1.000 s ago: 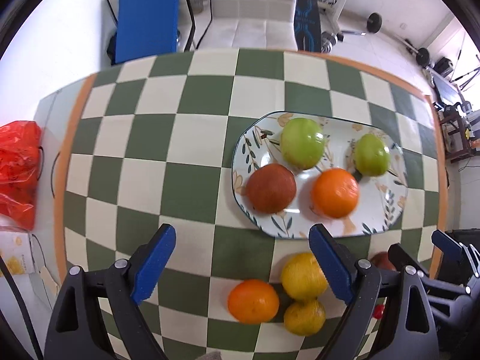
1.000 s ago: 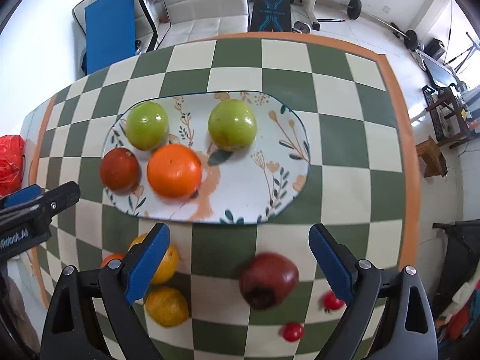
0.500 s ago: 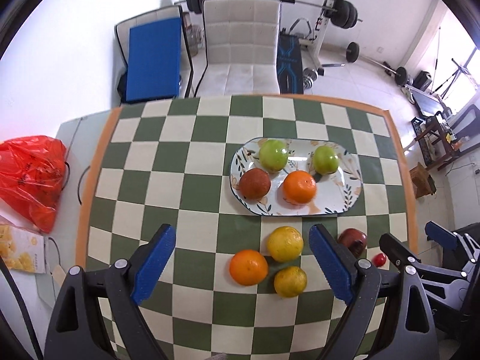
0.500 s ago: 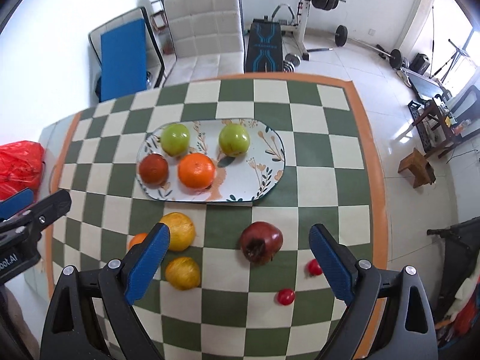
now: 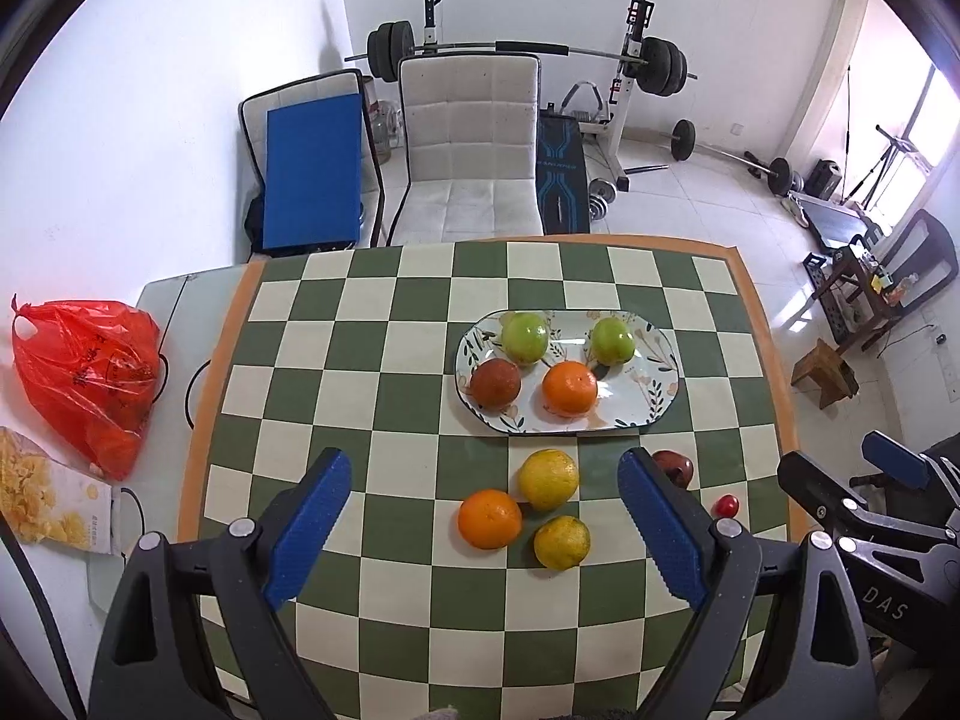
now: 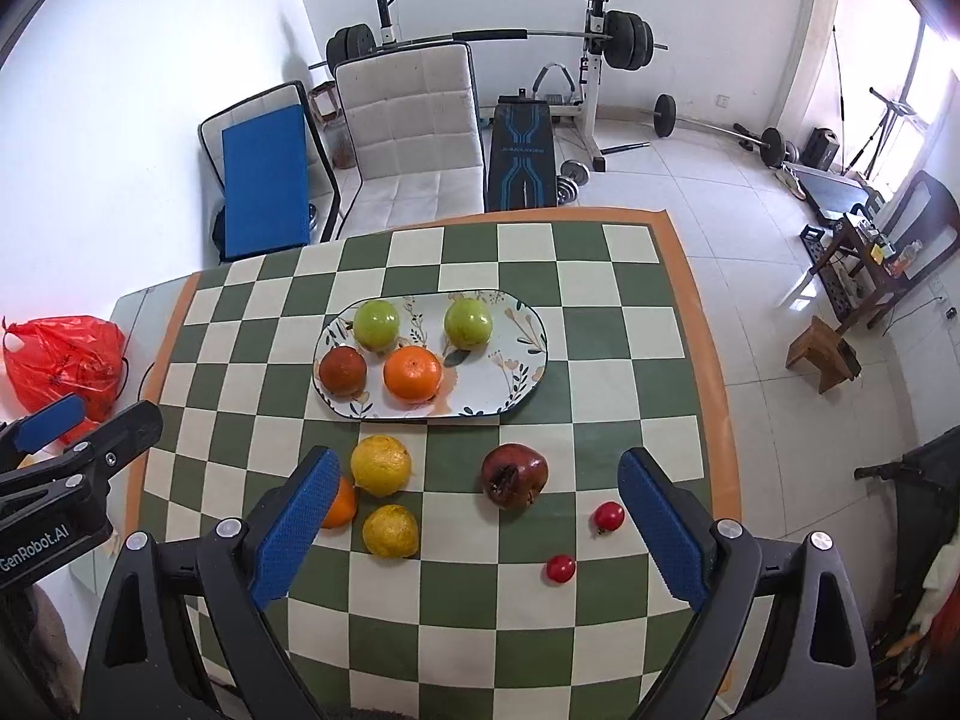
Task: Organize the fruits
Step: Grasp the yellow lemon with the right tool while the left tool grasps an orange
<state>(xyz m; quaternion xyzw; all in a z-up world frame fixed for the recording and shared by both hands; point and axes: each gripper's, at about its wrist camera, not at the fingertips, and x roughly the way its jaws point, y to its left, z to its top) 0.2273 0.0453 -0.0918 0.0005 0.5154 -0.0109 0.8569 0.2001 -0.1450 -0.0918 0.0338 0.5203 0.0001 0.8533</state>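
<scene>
Both grippers are hanging above the checked table (image 6: 636, 312) with jaws spread wide and nothing between them: the left gripper (image 5: 485, 531) and the right gripper (image 6: 474, 531). The plate (image 6: 522, 360) is already carrying two green apples, an orange and a dark red fruit. Still lying loose on the cloth near the plate are a pomegranate (image 6: 515, 475), two yellow citrus fruits (image 6: 380, 464), an orange (image 5: 489, 518) and two small tomatoes (image 6: 609, 516). Judged handling: the round fruits are looking firm, fairly heavy and prone to rolling, so gripping across the widest middle is advisable. The tomatoes are appearing light, smooth and easily crushed, calling for gentle closure.
</scene>
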